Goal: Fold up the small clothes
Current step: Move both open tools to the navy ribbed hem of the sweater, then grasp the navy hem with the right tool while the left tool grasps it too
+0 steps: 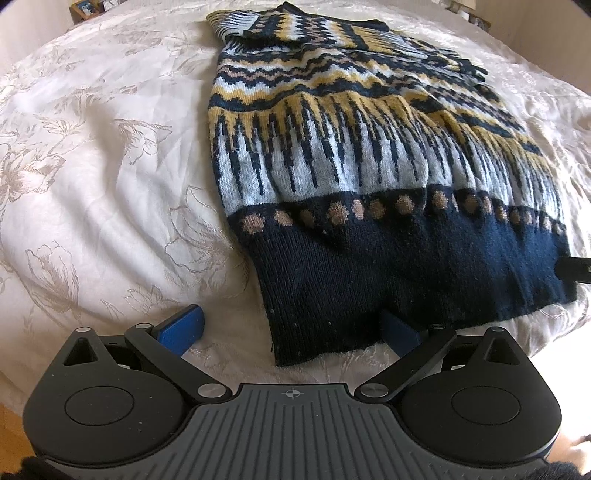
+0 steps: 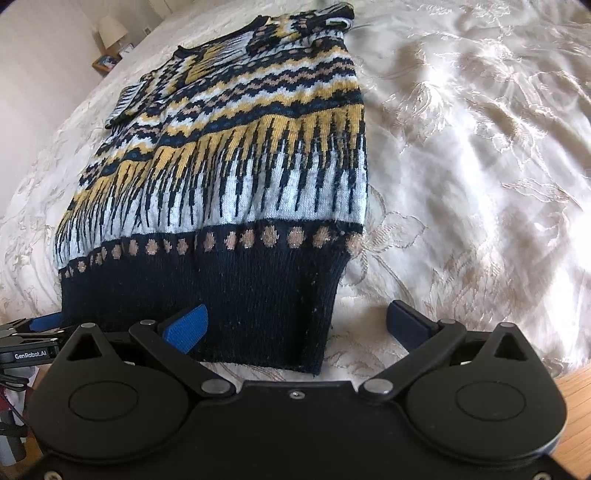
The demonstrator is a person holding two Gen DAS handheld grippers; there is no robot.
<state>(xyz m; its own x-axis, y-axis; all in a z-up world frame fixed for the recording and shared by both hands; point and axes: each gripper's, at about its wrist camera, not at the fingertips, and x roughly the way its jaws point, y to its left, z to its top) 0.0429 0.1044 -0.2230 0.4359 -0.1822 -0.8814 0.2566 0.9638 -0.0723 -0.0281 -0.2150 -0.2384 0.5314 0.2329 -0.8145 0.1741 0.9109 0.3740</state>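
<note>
A knit sweater (image 1: 369, 155) in navy, yellow, pale blue and tan lies flat on the bed, sleeves folded in near the far end, navy hem nearest me. It also shows in the right wrist view (image 2: 240, 166). My left gripper (image 1: 291, 328) is open; its blue fingers straddle the hem's left corner (image 1: 314, 339), low over the bed. My right gripper (image 2: 299, 326) is open; its fingers straddle the hem's right corner (image 2: 295, 332). The left gripper's tip (image 2: 40, 323) shows at the left edge of the right wrist view.
The sweater rests on a cream floral bedspread (image 1: 92, 166) with soft wrinkles. A bedside table with a lamp (image 2: 110, 31) stands far left. Wooden floor (image 2: 576, 406) shows beyond the bed's near edge.
</note>
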